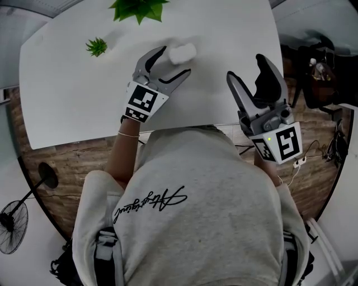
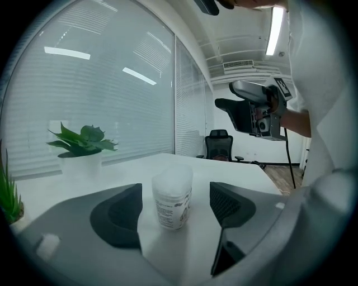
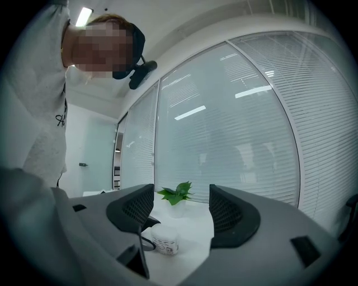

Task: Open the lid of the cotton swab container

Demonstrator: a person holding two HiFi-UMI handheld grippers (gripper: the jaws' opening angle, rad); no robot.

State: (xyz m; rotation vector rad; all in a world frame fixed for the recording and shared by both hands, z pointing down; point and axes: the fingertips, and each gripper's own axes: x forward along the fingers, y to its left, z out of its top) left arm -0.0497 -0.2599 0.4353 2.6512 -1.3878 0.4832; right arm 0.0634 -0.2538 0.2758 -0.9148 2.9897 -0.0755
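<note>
Cotton swab container (image 1: 182,53) upright on tabletop (image 1: 67,100), lid on, long axis vertical, just ahead between jaws of left tool (image 1: 174,61): open, not touching. Right tool (image 1: 246,67) open, empty, farther, to container's right. Left nearer.

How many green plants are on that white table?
2. A broad-leaved green plant stands at the white table's far edge; a small spiky green plant sits left of it, nearer the person. The person's body may hide more.
</note>
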